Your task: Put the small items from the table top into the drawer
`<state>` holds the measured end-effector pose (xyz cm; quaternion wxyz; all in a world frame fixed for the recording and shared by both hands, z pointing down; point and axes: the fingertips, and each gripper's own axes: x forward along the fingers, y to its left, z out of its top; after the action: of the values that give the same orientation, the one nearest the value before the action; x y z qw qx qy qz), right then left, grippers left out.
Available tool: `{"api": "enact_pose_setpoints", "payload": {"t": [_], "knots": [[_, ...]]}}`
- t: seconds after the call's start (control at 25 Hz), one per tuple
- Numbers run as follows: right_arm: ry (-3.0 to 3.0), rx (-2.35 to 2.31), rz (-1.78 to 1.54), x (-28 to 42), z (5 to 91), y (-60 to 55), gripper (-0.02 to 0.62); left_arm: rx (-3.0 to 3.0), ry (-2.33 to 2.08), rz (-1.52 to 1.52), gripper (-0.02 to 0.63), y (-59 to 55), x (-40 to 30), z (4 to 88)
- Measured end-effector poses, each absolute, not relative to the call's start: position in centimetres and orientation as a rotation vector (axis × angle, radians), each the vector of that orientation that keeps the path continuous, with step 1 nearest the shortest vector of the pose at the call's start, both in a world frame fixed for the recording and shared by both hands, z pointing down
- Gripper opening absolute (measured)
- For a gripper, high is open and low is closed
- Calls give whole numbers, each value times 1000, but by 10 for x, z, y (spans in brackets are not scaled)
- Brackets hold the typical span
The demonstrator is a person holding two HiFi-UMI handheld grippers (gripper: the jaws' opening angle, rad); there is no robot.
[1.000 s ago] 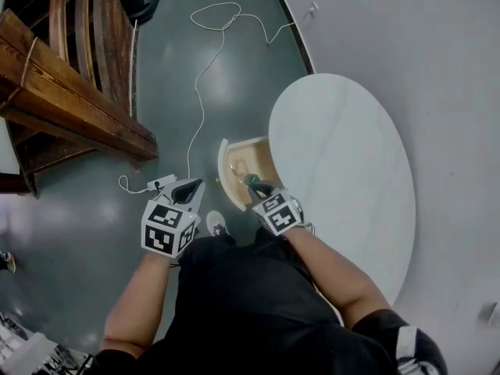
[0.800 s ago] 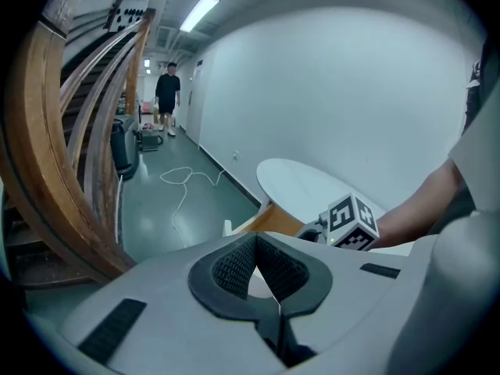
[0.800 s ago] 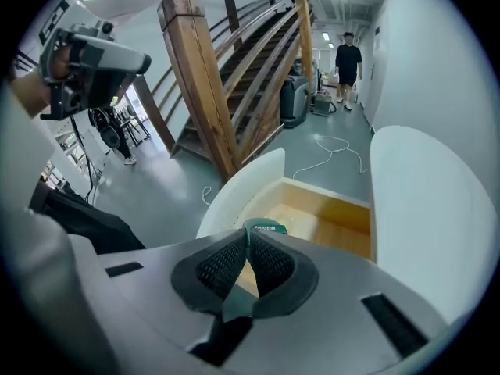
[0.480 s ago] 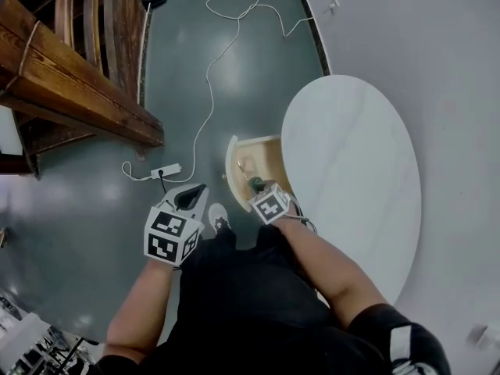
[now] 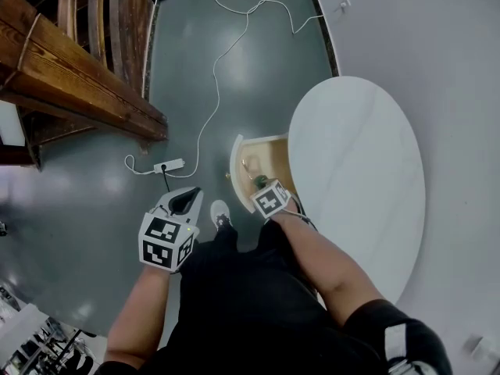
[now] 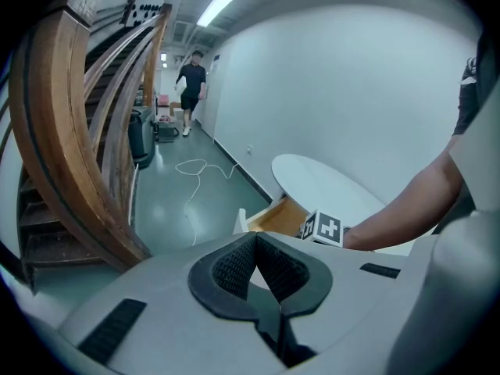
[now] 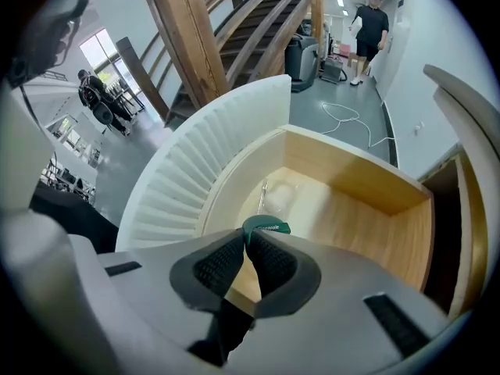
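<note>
The white oval table (image 5: 359, 170) stands at the right, its wooden drawer (image 5: 269, 153) pulled open toward the floor side. My right gripper (image 5: 262, 184) points steeply down over the drawer, shut on a small green item (image 7: 266, 226) that sticks out past the fingertips (image 7: 234, 250). In the right gripper view the right gripper (image 7: 246, 237) hangs above the drawer floor (image 7: 351, 209), where a small clear-wrapped item (image 7: 280, 197) lies near the ribbed white drawer front (image 7: 195, 155). My left gripper (image 5: 190, 194) hovers over the floor left of the drawer, shut and empty (image 6: 255, 239).
A wooden staircase (image 5: 78, 76) fills the upper left. A white cable (image 5: 215, 76) runs across the grey floor to a power strip (image 5: 169, 165). A person (image 6: 191, 84) walks in the corridor far behind. My own legs and shoe (image 5: 219, 217) are below the grippers.
The right gripper has sunk toward the open drawer with the green item still in its jaws. The left gripper has dropped slightly beside it.
</note>
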<state>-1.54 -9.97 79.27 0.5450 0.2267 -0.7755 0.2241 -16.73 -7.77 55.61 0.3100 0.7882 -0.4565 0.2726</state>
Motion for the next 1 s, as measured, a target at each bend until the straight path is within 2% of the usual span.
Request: {"api": "enact_pose_setpoints", "payload": {"t": [0.32,0.68,1.0], "knots": [[-1815,534,581,-11,798,-98,81,2090,-1190,715,14,-78,-162,559],[-1839,551,650,-16,782,-87,81,2126,-1170,707,14,-84,-151,553],[-2025,620,656,-28,712,-94,81,2190,-1161,686,14,-94,-140,538]]}}
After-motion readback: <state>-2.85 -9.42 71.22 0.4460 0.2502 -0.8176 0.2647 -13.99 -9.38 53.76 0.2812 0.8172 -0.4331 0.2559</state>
